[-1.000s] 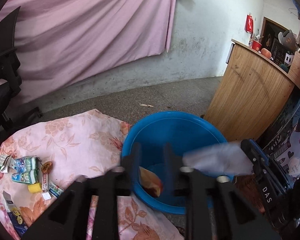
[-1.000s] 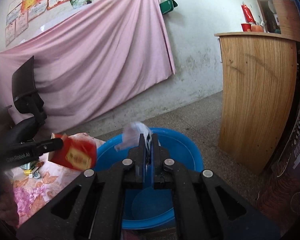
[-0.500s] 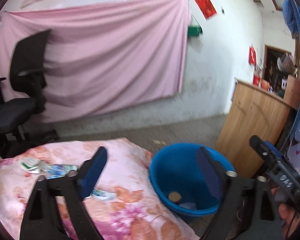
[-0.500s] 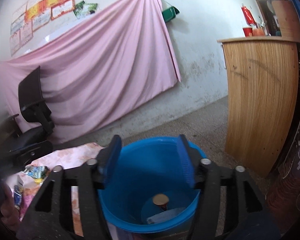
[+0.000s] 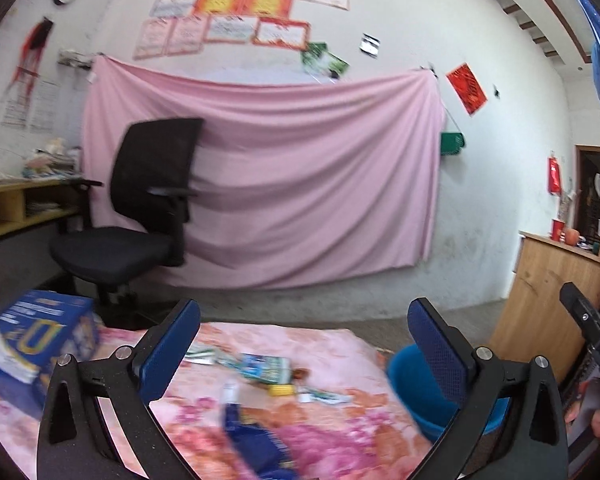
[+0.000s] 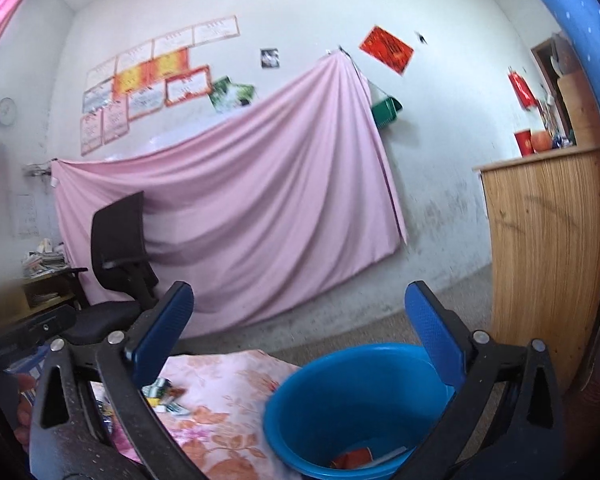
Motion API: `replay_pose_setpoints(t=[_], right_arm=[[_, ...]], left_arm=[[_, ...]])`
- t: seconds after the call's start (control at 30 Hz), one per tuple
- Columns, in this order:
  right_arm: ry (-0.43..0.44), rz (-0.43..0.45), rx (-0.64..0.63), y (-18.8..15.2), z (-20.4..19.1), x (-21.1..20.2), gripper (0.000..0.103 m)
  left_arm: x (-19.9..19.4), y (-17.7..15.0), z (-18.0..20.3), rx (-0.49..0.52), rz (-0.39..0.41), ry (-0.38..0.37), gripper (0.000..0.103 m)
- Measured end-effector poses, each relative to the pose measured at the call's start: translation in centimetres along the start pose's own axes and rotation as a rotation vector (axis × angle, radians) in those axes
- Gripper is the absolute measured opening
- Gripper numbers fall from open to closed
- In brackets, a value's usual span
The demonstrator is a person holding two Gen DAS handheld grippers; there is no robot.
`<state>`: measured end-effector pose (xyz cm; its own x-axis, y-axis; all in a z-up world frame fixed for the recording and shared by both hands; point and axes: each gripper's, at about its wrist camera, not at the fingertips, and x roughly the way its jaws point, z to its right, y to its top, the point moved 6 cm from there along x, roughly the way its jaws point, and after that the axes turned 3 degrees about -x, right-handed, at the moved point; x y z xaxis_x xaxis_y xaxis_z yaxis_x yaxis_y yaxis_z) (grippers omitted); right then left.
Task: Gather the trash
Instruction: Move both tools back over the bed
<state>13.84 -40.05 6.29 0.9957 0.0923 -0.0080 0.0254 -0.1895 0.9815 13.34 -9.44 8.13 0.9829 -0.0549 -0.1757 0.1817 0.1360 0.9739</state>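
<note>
A blue bucket (image 6: 352,404) stands on the floor beside a pink floral cloth (image 6: 220,412); it also shows in the left wrist view (image 5: 416,388). Red and white trash (image 6: 356,458) lies in its bottom. Several wrappers (image 5: 268,368) and a blue packet (image 5: 256,440) lie on the cloth (image 5: 340,432). My left gripper (image 5: 304,344) is open and empty, raised above the cloth. My right gripper (image 6: 298,328) is open and empty, above and behind the bucket.
A blue box (image 5: 32,340) sits at the cloth's left edge. A black office chair (image 5: 140,216) stands before a pink wall drape (image 5: 300,184). A wooden counter (image 6: 544,264) stands right of the bucket. A desk (image 5: 16,208) is at far left.
Both grippers let their trash drop into the bucket and opened wide. Both have since lifted and tilted up; the left swung left over the cloth.
</note>
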Motion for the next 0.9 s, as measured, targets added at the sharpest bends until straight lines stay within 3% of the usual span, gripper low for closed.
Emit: replay_pose_setpoints(t=[0.23, 0.43, 0.77, 0.9], right_arm=[[0.044, 0.055, -0.038, 0.2, -4.2, -1.9, 0.103], [0.092, 0.074, -0.098, -0.3, -8.1, -2.7, 0.103], [0.164, 0.010, -0.183, -3.1, -12.4, -1.9, 0.103], [0.174, -0.026, -0.205, -4.2, -13.1, -1.3, 0.103]], left_arm=[[-3.7, -0.8, -4.0, -0.021, 0.047, 0.085, 0.102], [-5.4, -2.1, -6.4, -0.019, 0.042, 0.131, 0.102], [-5.3, -3.9, -8.0, -0.039, -0.015, 0.151, 0.102], [-3.9, -4.5, -8.0, -0.018, -0.073, 0.145, 0.102]])
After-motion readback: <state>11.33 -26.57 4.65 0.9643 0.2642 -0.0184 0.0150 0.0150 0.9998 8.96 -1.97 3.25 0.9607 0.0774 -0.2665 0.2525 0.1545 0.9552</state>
